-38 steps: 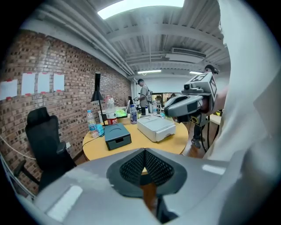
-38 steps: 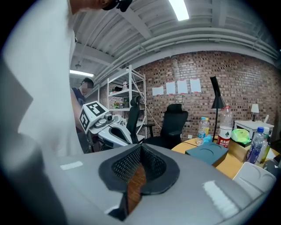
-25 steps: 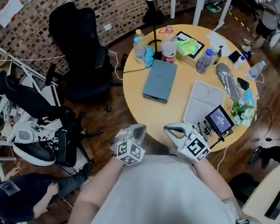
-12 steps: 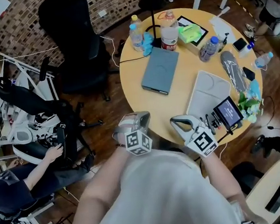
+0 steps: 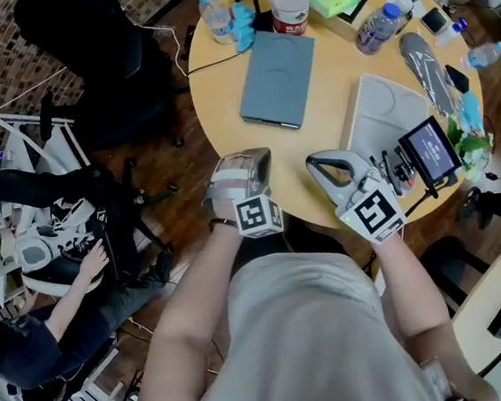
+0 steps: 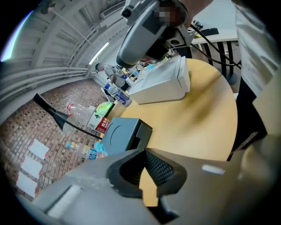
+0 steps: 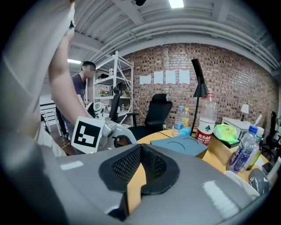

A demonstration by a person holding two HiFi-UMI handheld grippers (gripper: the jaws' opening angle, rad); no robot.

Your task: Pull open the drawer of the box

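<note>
head view is showing my left hand-held gripper (image 5: 245,163) and right hand-held gripper (image 5: 327,166) hovering, jaws together and empty, short of the box (image 5: 277,66); drawer (image 6: 140,131) not yet pulled.

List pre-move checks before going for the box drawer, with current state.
1. Box flat on table: ok.
2. Drawer front faces the grippers: ok, a notched dark face shows in the left gripper view.
3. Bare table between grippers and box: ok.
4. Left gripper jaws open for a grip: not ok, shut and empty.
5. Right gripper jaws open: not ok, shut and empty.
6. Grippers at the box: not ok, both are at the near table edge, short of it.
</note>
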